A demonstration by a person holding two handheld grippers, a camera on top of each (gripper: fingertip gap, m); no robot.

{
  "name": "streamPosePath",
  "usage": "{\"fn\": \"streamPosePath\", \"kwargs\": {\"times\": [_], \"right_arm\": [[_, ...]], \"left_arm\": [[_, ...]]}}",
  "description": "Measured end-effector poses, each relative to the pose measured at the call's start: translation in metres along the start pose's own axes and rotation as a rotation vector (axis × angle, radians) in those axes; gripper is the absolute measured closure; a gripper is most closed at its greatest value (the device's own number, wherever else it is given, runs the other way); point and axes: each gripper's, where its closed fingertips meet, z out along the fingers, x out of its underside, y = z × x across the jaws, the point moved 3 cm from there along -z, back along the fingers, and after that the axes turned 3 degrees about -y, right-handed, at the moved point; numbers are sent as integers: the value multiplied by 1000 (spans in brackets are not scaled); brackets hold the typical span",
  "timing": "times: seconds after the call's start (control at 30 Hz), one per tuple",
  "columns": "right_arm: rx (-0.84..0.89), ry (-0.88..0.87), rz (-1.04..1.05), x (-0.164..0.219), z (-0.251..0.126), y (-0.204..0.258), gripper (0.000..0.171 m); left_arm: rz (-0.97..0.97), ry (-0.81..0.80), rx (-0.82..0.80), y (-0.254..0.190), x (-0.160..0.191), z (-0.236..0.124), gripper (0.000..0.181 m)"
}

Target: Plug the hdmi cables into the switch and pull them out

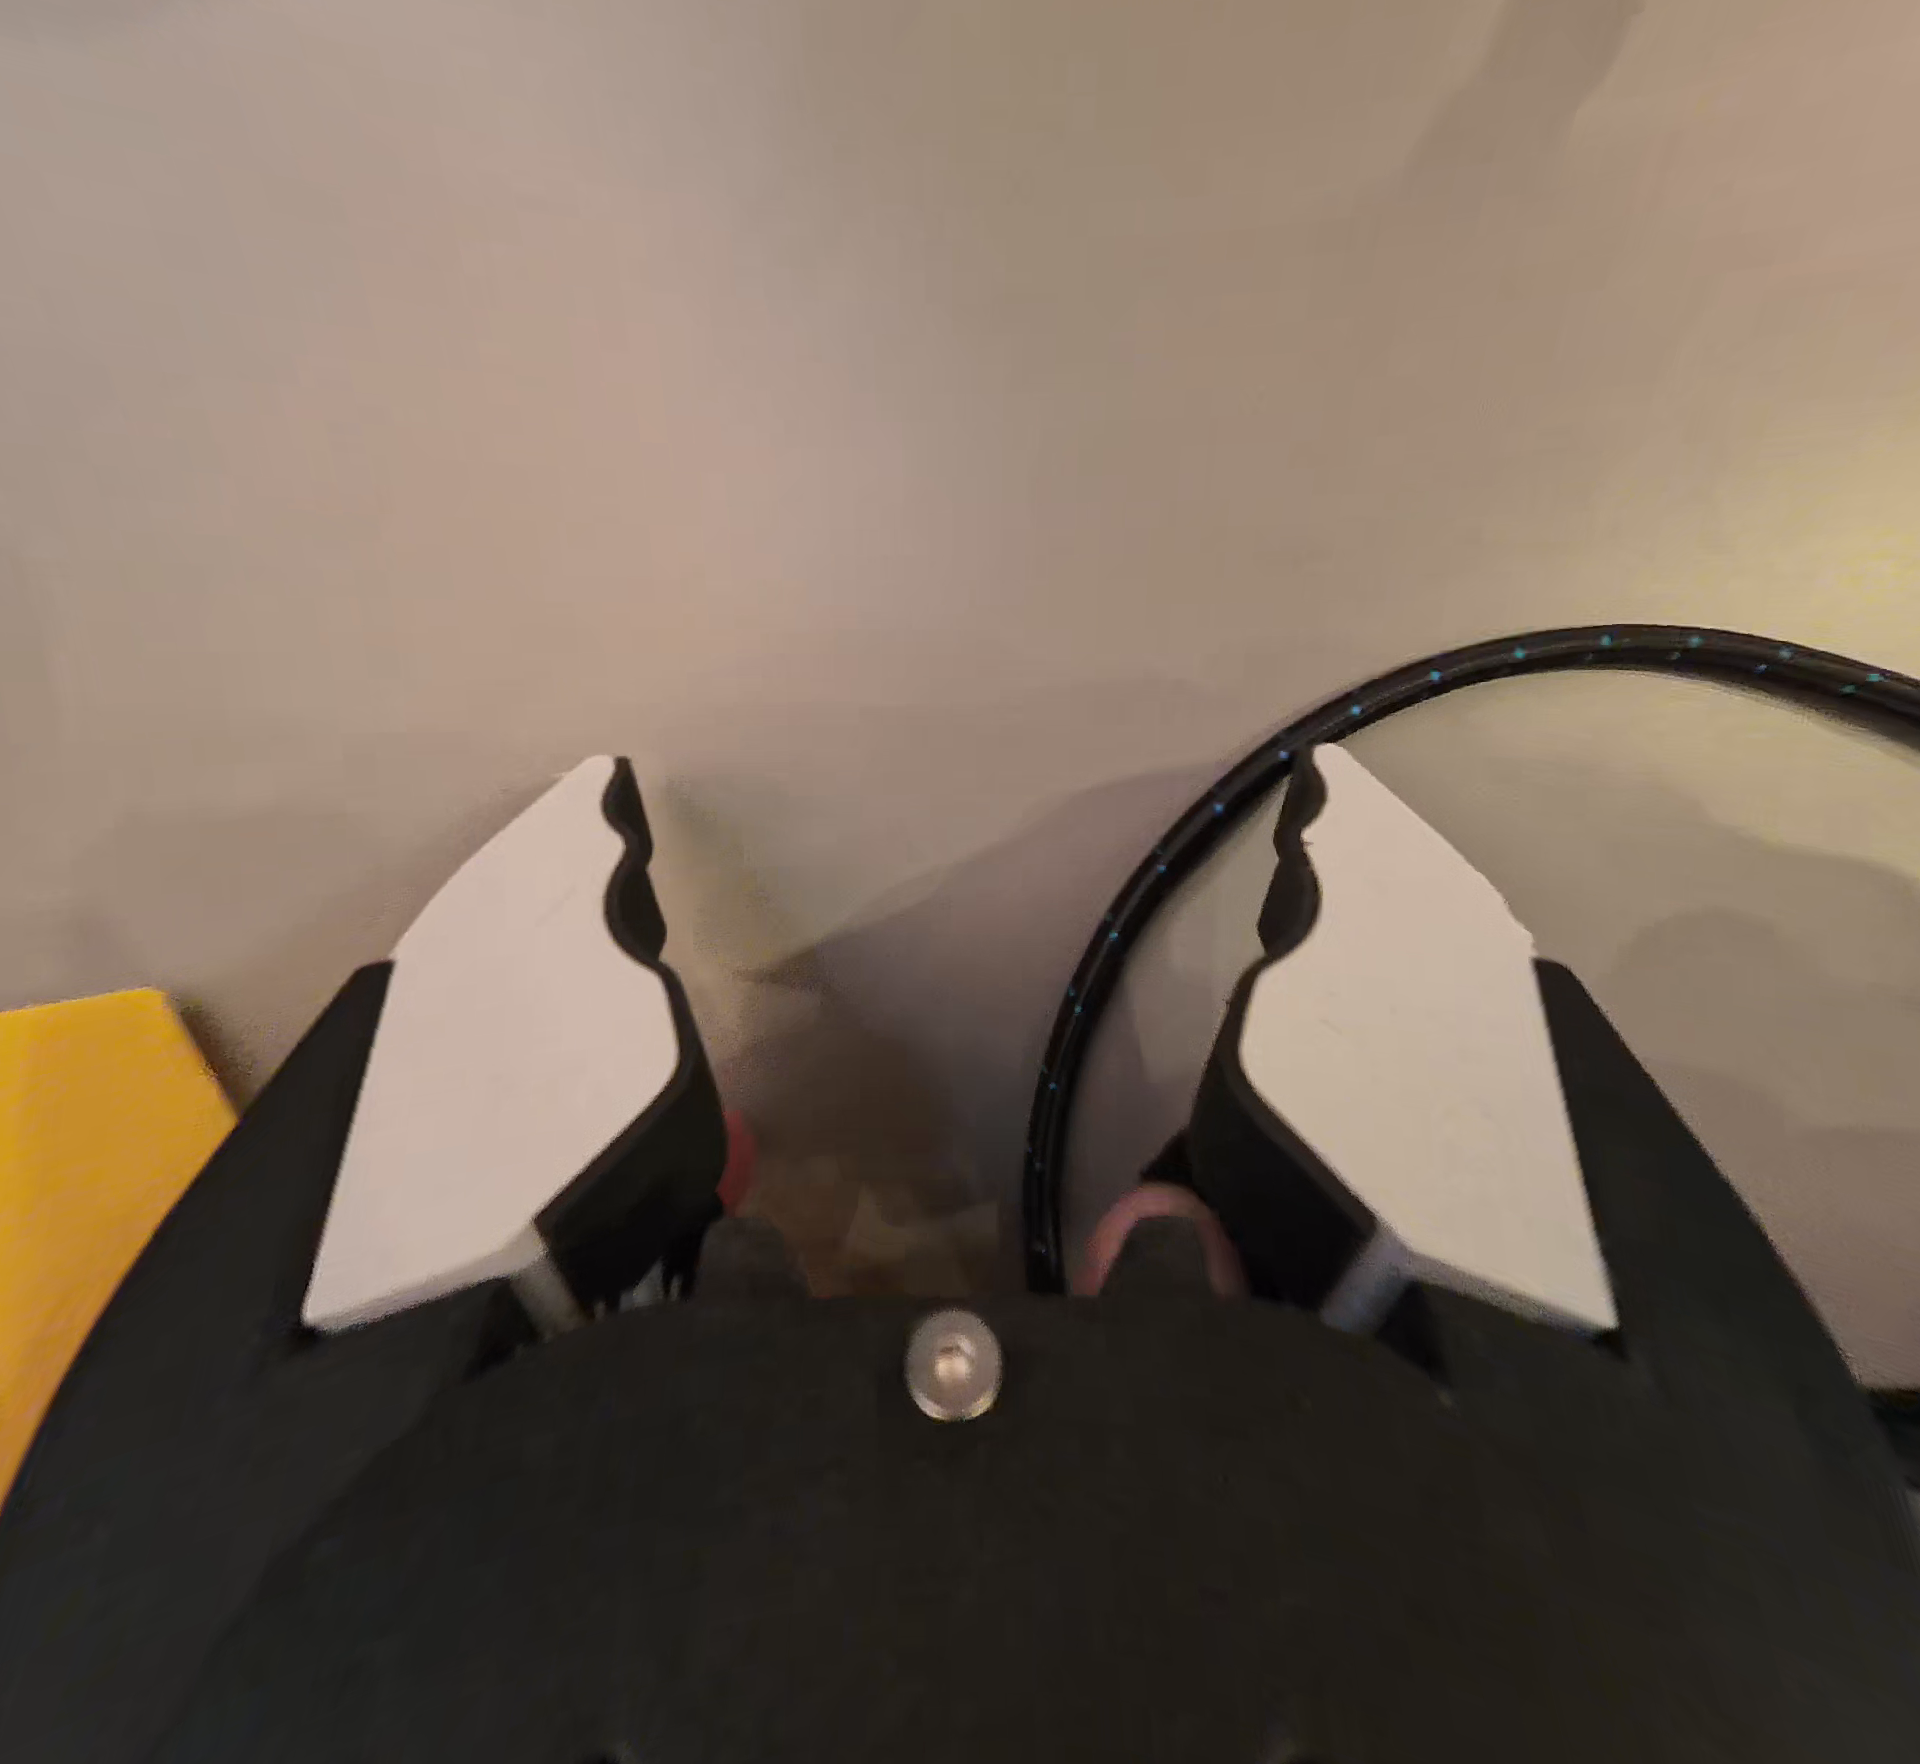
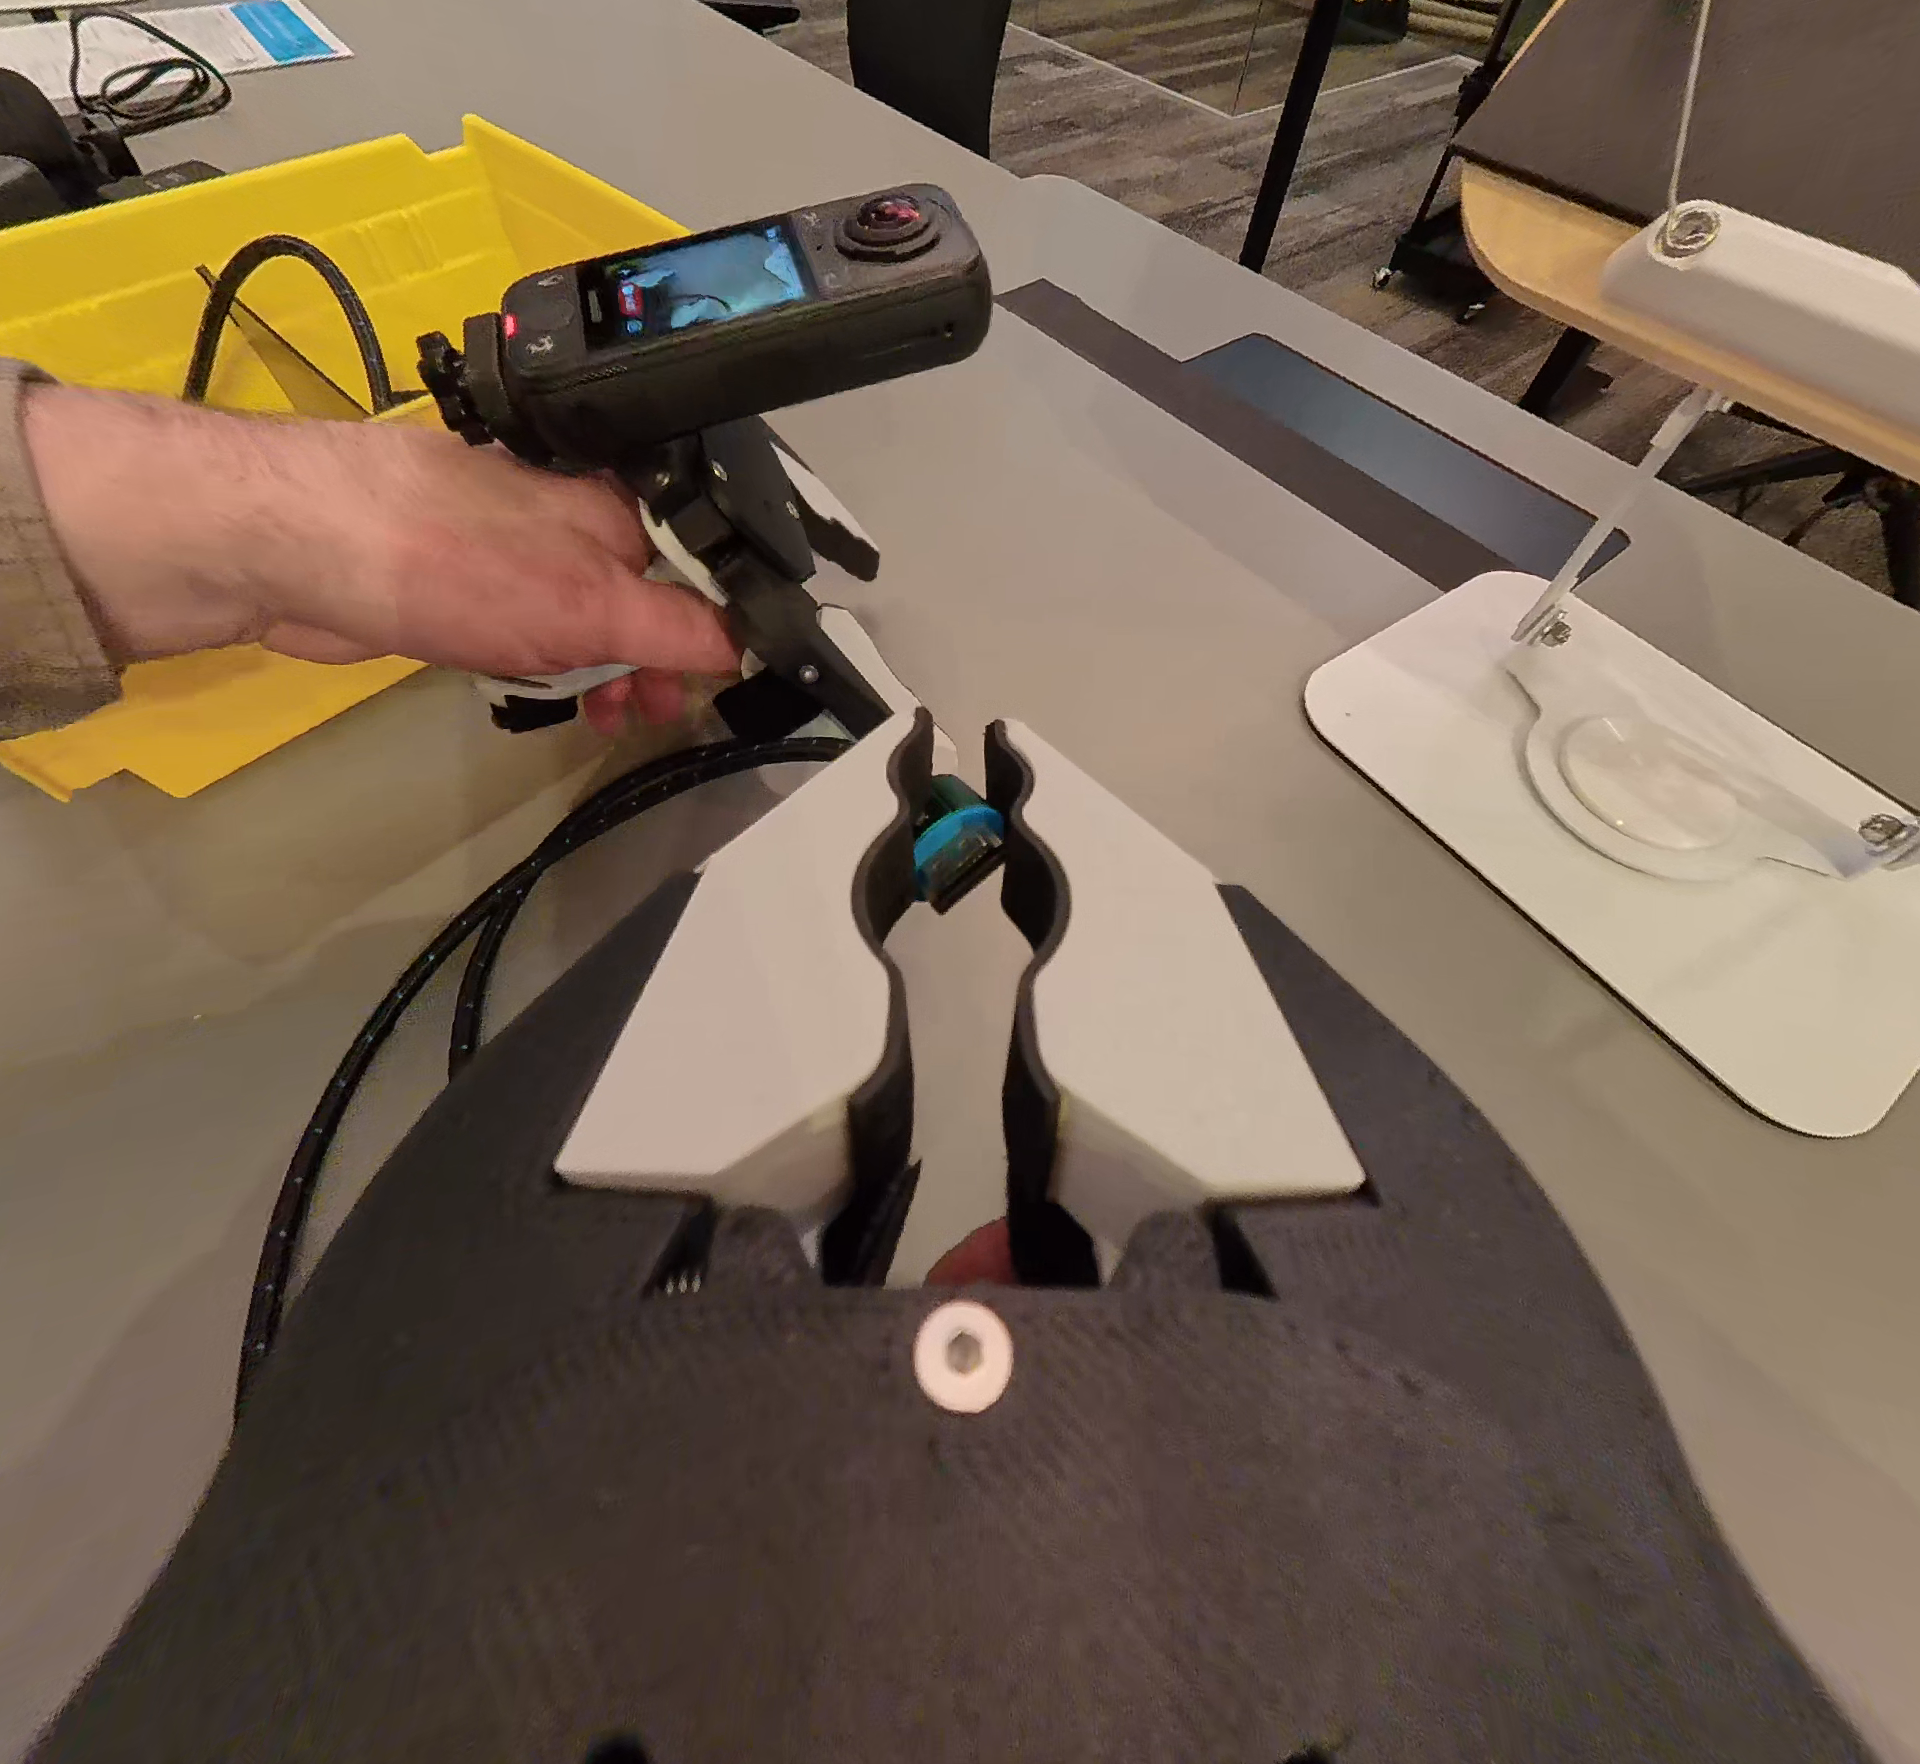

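Below, we hold the left gripper point(image 1: 956, 769) low over the grey table point(image 1: 831, 364), its white fingers point(image 1: 499, 1039) spread wide apart with nothing between them. A black braided HDMI cable point(image 1: 1143, 893) flecked with blue curves past the inner edge of the right-hand finger and arcs away to the right; whether it touches that finger we cannot tell. A corner of the yellow bin point(image 1: 94, 1153) shows at the lower left.

From the right wrist view, we see the right gripper point(image 2: 956, 738) clenched on the HDMI plug point(image 2: 956, 847), a connector with a blue collar and a dark metal end that points back toward the camera, pinched near the fingertips. Its cable point(image 2: 436, 966) trails off to the left in a loop across the table point(image 2: 1143, 623).

Farther off in the same view, our hand point(image 2: 416, 561) grips the left gripper point(image 2: 842, 592), which carries a black camera point(image 2: 748, 312) on top and hangs just above the table, near the plug. The yellow bin point(image 2: 312, 260) stands behind the hand, with another black cable point(image 2: 291, 301) rising from it. A white stand base point(image 2: 1558, 904) lies to the right. The switch appears in neither view.
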Motion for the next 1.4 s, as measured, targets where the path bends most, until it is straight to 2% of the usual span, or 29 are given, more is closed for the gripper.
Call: {"fn": "streamPosePath", "kwargs": {"times": [0.17, 0.27, 0.4, 0.47, 0.53, 0.57, 0.6, 0.73, 0.77, 0.8, 0.83, 0.87, 0.93, 1.0, 1.03, 1.17, 1.27, 1.33, 1.37, 1.4], "right_arm": [[-2, 4, 0, 2, 0, -1, 164], [3, 5, -6, 2, 0, -2, 164], [8, 4, 2, 4, -1, -6, 164], [6, 5, 10, 5, -1, -7, 164], [3, 6, 15, 7, 0, -8, 164], [1, 7, 17, 8, 1, -8, 164], [-3, 8, 20, 9, 1, -8, 164], [-19, 11, 17, 9, 3, -4, 165], [-19, 11, 16, 9, 3, -4, 165], [-20, 11, 15, 9, 3, -3, 165], [-20, 10, 15, 8, 3, -3, 165], [-20, 10, 14, 8, 3, -3, 165], [-20, 10, 12, 8, 2, -3, 165], [-18, 8, 11, 7, 1, -3, 165], [-18, 7, 11, 7, 1, -3, 165], [-17, 7, 12, 7, 0, -3, 165], [-19, 8, 12, 7, 1, -3, 165], [-19, 8, 10, 7, 0, -4, 165], [-18, 8, 11, 7, -1, -4, 165], [-17, 6, 14, 7, -1, -5, 165]], "left_arm": [[76, 105, 53, 0, -2, -1, 70], [102, 67, 41, 5, -11, 4, 68], [35, 8, 91, 10, -24, 13, 87], [62, -19, 77, 10, -27, 21, 87], [60, -22, 84, 1, -28, 23, 75], [92, -16, 99, -6, -25, 25, 58], [101, -31, 92, -8, -24, 25, 50], [108, 63, 99, -16, -18, 22, 41], [126, 28, 90, -16, -18, 20, 44], [122, -1, 68, -16, -20, 17, 57], [108, -41, -11, -8, -26, 14, 79], [147, -70, -109, 1, -29, 11, 89], [141, -76, -256, 20, -28, 6, 95], [134, -80, -132, 11, -22, 7, 99], [122, -90, -187, 18, -22, 5, 104], [203, -99, -125, 8, -25, 7, 113], [78, -78, 48, -16, -32, 20, 96], [61, -8, 82, -25, -30, 22, 83], [89, -28, 63, -25, -33, 21, 84], [107, -66, 21, -23, -36, 21, 97]]}}
